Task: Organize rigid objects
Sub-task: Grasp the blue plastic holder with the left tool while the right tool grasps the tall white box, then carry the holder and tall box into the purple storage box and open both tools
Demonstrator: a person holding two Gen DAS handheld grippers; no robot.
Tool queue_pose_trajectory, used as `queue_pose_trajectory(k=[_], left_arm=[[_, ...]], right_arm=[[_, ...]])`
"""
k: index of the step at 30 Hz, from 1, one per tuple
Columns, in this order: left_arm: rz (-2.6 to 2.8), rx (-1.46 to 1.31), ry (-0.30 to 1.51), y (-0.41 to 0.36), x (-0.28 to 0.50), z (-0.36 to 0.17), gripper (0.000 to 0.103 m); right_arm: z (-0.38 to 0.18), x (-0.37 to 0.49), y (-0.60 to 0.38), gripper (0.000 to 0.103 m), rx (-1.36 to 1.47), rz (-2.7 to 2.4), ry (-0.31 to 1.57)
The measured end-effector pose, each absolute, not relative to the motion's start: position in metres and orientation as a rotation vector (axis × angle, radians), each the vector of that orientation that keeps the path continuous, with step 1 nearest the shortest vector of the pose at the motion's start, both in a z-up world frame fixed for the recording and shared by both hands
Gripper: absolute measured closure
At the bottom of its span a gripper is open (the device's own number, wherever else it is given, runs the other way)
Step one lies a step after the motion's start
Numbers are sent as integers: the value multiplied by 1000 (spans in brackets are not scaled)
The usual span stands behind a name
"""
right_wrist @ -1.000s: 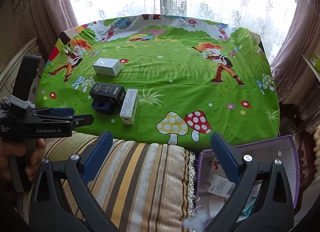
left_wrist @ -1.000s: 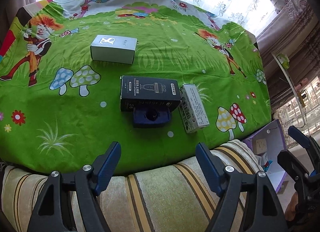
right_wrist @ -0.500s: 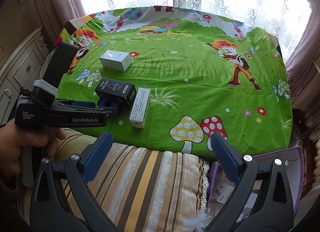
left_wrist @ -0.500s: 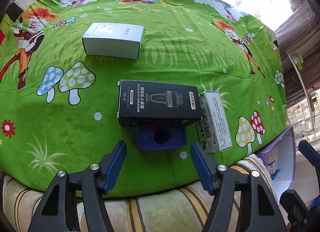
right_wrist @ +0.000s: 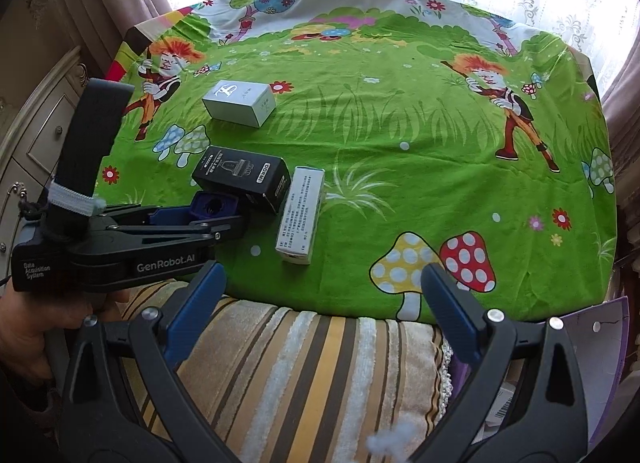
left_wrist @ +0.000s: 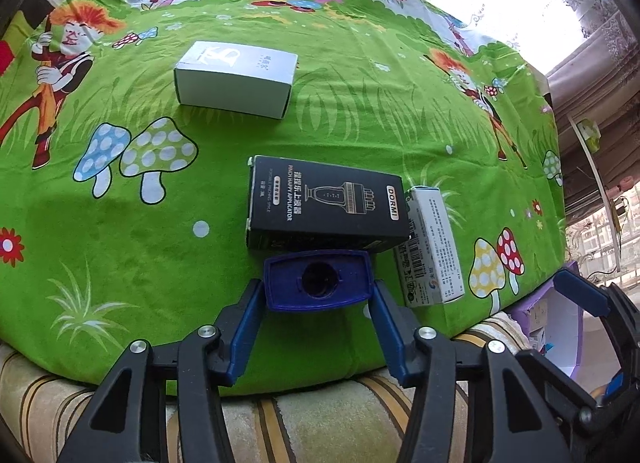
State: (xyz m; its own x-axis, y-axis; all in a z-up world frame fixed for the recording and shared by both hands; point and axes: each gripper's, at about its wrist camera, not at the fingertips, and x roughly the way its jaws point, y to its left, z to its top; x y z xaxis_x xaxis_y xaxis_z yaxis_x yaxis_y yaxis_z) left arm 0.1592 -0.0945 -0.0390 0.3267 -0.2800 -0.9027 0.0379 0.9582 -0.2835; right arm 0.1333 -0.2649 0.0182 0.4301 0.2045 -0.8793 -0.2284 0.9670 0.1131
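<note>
A dark blue plastic piece with a round hole point(left_wrist: 319, 281) lies on the green cartoon cloth, against the black DORMI box point(left_wrist: 326, 203). My left gripper point(left_wrist: 318, 295) is open, its blue fingers on either side of the blue piece, at its flanks. A white medicine box point(left_wrist: 434, 247) lies right of the black box. A silver-white box point(left_wrist: 236, 79) lies farther back. In the right wrist view the blue piece point(right_wrist: 214, 205), black box point(right_wrist: 242, 177), white box point(right_wrist: 302, 215) and silver box point(right_wrist: 239, 103) show at left. My right gripper point(right_wrist: 320, 311) is open and empty over the striped cushion.
A striped cushion point(right_wrist: 300, 375) runs along the cloth's near edge. A purple-and-white open box point(left_wrist: 556, 331) sits low at the right, also in the right wrist view point(right_wrist: 592, 343). A cabinet with drawers point(right_wrist: 36, 135) stands left. Curtains and a window are behind.
My left gripper has moved forward and down, so its open fingers now flank the blue piece. The right gripper has moved a little closer to the cloth.
</note>
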Motion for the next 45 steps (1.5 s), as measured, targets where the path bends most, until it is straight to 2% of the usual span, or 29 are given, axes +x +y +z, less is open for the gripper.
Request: queue_pose_trajectory(k=[4, 8, 14, 21, 23, 25, 45], left_arm=[[-191, -273, 1178, -78, 149, -30, 49], [-166, -339, 1123, -58, 140, -22, 49], [-162, -367, 1069, -48, 134, -16, 49], [-171, -356, 1028, -51, 131, -10, 49], [-174, -353, 1023, -52, 131, -10, 49], [-176, -349, 1021, -53, 130, -10, 49], [-225, -243, 978, -98, 106, 18, 49]], right_arm=[[9, 143, -258, 7, -22, 275, 1127], [-2, 154, -250, 20, -29, 273, 1167], [-13, 169, -234, 31, -75, 269, 1198], [-25, 181, -226, 49, -84, 264, 1227], [-27, 182, -225, 65, -89, 265, 1227], [-29, 181, -226, 73, -86, 266, 1228], [6, 125, -295, 74, 69, 216, 1061]])
